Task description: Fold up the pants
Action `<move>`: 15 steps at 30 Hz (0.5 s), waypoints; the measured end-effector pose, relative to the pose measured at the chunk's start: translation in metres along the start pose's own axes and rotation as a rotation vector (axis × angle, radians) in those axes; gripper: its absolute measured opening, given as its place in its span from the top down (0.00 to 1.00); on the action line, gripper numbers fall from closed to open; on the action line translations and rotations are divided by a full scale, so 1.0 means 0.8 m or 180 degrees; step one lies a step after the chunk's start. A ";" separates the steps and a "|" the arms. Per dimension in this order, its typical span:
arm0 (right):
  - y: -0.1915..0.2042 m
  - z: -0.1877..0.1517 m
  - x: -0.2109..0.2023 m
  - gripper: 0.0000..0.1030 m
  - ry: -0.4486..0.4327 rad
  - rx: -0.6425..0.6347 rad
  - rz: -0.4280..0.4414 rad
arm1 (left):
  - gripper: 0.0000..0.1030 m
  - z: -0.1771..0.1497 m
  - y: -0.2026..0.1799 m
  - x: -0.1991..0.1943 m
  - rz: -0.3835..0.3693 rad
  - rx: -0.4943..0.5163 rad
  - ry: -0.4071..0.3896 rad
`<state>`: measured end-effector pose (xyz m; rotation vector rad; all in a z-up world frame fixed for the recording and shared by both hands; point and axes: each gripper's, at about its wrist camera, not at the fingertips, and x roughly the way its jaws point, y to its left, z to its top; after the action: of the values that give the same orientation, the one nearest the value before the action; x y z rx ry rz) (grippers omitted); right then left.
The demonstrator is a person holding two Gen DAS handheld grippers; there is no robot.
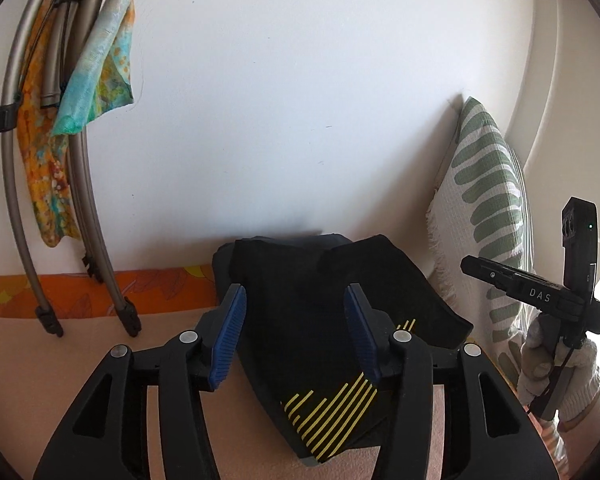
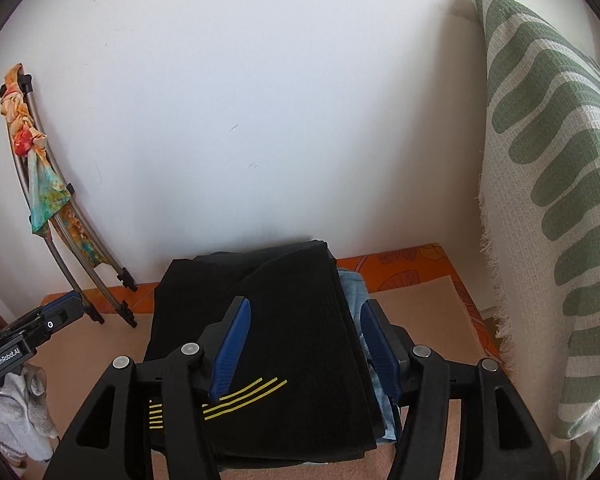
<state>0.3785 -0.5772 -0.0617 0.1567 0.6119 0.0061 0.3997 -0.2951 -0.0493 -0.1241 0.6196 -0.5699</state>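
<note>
Two claws, both spread, neither gripping. Your left claw (image 1: 296,336) hovers over the folded black pants (image 1: 312,320), which lie between its blue pads (image 1: 228,340). Your right claw (image 2: 306,354) straddles the same pants (image 2: 268,320); light blue cloth (image 2: 354,292) shows beside its right pad.

Both grippers open, held side by side

The left gripper (image 1: 296,336) and the right gripper (image 2: 304,348) each point forward with blue pads spread wide, gripping nothing. A white-gloved right hand (image 1: 556,364) and a white-gloved left hand (image 2: 20,412) hold their handles.
</note>
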 end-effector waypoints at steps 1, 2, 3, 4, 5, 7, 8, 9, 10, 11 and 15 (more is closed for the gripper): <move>0.006 -0.005 -0.013 0.41 -0.0024 -0.0002 0.0008 | 0.44 0.000 -0.003 -0.013 0.0000 0.0013 -0.0006; 0.012 -0.010 -0.025 0.41 -0.0038 -0.0007 0.0018 | 0.39 -0.001 -0.006 -0.026 -0.0008 0.0015 -0.0007; 0.018 -0.015 -0.039 0.39 -0.0059 -0.0015 0.0004 | 0.38 -0.003 -0.007 -0.040 -0.0022 0.0003 -0.0003; 0.025 -0.021 -0.052 0.38 -0.0076 -0.0035 -0.0027 | 0.36 -0.005 -0.009 -0.053 -0.0037 -0.0015 -0.0001; 0.034 -0.026 -0.066 0.38 -0.0089 -0.0067 -0.0048 | 0.34 -0.008 -0.011 -0.067 -0.0049 -0.0022 -0.0002; 0.049 -0.040 -0.094 0.37 -0.0123 -0.0114 -0.0069 | 0.33 -0.014 -0.016 -0.094 -0.0055 -0.0001 -0.0028; 0.058 -0.047 -0.108 0.36 -0.0148 -0.0127 -0.0092 | 0.32 -0.017 -0.020 -0.107 -0.0052 0.0024 -0.0044; 0.065 -0.054 -0.121 0.33 -0.0169 -0.0131 -0.0105 | 0.31 -0.021 -0.023 -0.120 -0.0046 0.0054 -0.0057; 0.070 -0.060 -0.134 0.29 -0.0193 -0.0123 -0.0105 | 0.31 -0.025 -0.026 -0.131 -0.0042 0.0070 -0.0064; 0.077 -0.066 -0.148 0.28 -0.0216 -0.0117 -0.0110 | 0.30 -0.030 -0.028 -0.143 -0.0047 0.0067 -0.0073; 0.105 -0.092 -0.196 0.18 -0.0353 -0.0192 -0.0304 | 0.25 -0.050 -0.034 -0.182 -0.0109 0.0004 -0.0040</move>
<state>0.2111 -0.4917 -0.0191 0.0688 0.5075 -0.0759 0.2666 -0.2368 0.0003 -0.1373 0.6058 -0.6022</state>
